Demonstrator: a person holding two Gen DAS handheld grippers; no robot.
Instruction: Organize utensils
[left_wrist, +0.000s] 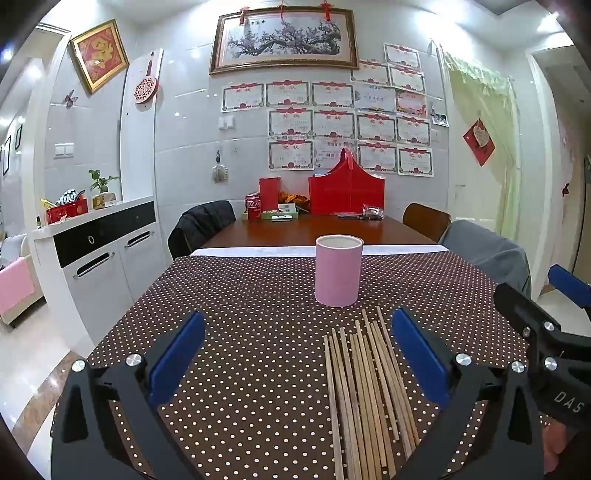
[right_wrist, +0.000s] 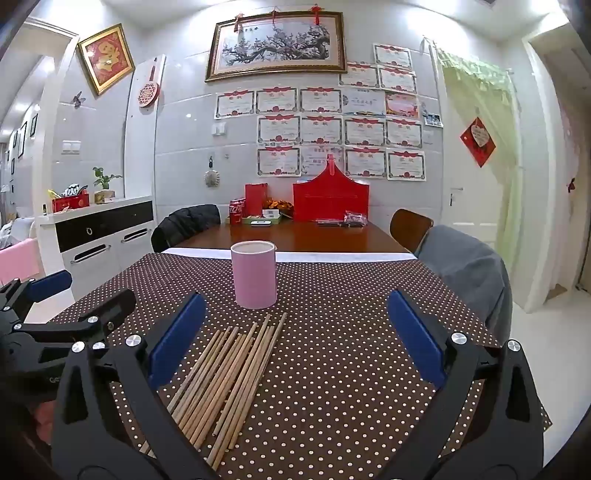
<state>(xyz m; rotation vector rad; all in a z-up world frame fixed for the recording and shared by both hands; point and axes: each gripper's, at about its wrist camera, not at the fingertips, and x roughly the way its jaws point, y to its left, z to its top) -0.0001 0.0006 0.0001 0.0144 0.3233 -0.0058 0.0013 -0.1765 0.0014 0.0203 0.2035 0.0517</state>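
Chopsticks (left_wrist: 365, 398) lie loosely fanned on the dotted cloth (left_wrist: 258, 295), between the left gripper (left_wrist: 297, 356) and right gripper (right_wrist: 295, 338), both spread wide and empty. Light, stiff, smooth wood (likely to roll): best pinched mid-length. Beyond them stands the pink cup (left_wrist: 339, 271).

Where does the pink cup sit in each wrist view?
Left wrist: pink cup stands right of centre, beyond the chopsticks.
Right wrist: pink cup stands left of centre, beyond the chopsticks.
Shared landmark: the red box behind.
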